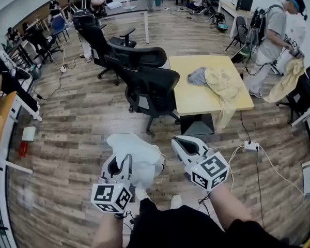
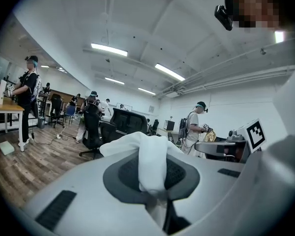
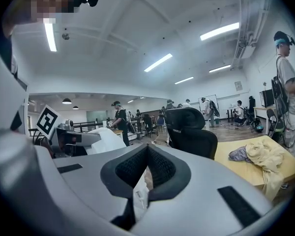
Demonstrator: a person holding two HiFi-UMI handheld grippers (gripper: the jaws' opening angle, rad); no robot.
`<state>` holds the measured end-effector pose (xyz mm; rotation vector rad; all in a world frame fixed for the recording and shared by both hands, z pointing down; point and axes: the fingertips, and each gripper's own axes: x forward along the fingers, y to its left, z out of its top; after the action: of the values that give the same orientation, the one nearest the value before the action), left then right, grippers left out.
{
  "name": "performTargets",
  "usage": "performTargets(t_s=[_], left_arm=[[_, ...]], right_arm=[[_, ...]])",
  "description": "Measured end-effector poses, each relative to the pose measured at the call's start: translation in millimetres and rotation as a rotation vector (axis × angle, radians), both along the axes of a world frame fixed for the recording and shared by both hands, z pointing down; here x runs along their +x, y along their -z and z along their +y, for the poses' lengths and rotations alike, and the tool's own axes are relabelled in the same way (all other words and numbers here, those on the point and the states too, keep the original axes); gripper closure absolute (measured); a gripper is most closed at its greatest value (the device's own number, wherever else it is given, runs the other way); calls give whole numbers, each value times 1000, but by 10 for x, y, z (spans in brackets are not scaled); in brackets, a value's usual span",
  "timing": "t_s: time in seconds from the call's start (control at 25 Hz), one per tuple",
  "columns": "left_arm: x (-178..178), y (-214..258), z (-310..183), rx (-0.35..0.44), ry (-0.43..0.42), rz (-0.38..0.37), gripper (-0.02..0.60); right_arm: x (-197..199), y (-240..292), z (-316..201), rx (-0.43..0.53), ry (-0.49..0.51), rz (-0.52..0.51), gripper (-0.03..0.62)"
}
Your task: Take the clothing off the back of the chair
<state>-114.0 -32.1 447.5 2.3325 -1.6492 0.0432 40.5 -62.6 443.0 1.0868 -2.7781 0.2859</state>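
A yellow surface [image 1: 186, 99] stands at 1 o'clock in the head view. On it lies a yellow garment [image 1: 222, 84], with a grey garment [image 1: 197, 76] touching it at its 9 o'clock. A white power strip [image 1: 251, 146] lies on the wood floor [image 1: 72, 138] at 4 o'clock.

The person's two bare forearms [image 1: 225, 204] reached forward side by side, low in front of the body. The grey two-jaw left gripper [image 1: 122, 165] had its jaws clamped on a bunched white garment [image 1: 139, 156]. Just beside it, the matching grey right gripper [image 1: 183, 143] pointed ahead with its jaws drawn together.
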Motion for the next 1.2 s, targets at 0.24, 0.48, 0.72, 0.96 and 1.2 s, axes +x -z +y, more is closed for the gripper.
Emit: performTargets(t_s=[0.24,0.48,0.72,0.96,1.2], left_arm=[[356,-23,271,7,-10,-27,524],[506,-13,452,8,-7,-34,525],[579,67,574,16,-1,-42,523],[602,120,618,24,4,-45,524],[572,143,597,35,8,-49,524]], right_arm=[[287,-36,257,2,7,-8,582],[411,-19,401,9,9,-22,582],[463,59,489,23,14,-37,582],[480,107,523,32,18,-41,582],[431,114,493,46,35,-36,582]])
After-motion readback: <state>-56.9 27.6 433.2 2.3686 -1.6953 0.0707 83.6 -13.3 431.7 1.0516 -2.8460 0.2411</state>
